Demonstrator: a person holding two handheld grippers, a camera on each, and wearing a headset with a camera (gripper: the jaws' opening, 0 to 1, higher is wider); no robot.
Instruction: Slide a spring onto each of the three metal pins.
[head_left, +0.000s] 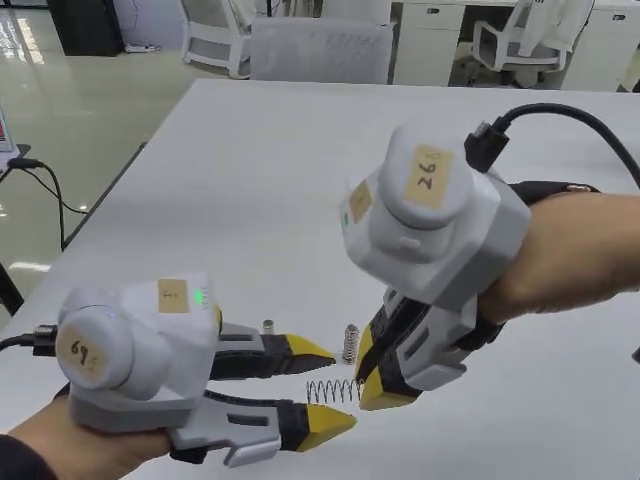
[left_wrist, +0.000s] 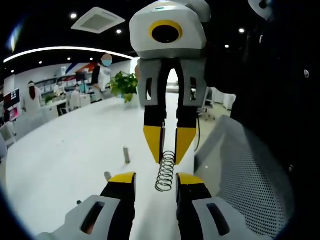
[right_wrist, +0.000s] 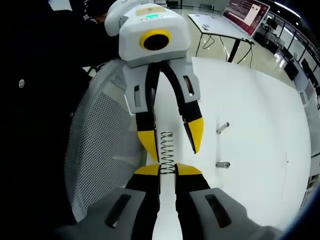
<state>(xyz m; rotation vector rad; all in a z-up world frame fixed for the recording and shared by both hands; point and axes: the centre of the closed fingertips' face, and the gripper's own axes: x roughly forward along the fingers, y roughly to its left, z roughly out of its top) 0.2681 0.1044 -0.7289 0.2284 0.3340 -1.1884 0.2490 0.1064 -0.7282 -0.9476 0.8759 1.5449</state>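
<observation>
Spring (head_left: 330, 390) under handling is held roughly level just above the white table (head_left: 250, 180), stretched between the two tools in the head view.

Right gripper (head_left: 362, 392): its yellow-tipped jaws are clenched on one end of this spring. The right gripper view confirms it: the two tips sit close together with the coil's near end pinched between them and the rest of the coil running straight out ahead.

Left gripper (left_wrist: 156, 178): released. Its jaws stand well apart, one on each side of the spring's free end, and I see no contact with the coil. The left gripper view shows the free end hanging in the gap between the tips.

Metal pin (head_left: 268, 325): a short upright stub on the table, just beyond the left gripper's upper jaw, bare. In the right gripper view two pins (right_wrist: 222, 128) (right_wrist: 223, 164) stand on the table to one side of the held spring, apart from it.

Second spring (head_left: 350, 343): upright on the table, just beside the right gripper's jaws. Whether a pin stands inside it cannot be told.

Held spring is on none of the pins.

Office chairs (head_left: 215, 35) stand beyond the far end of the table.
</observation>
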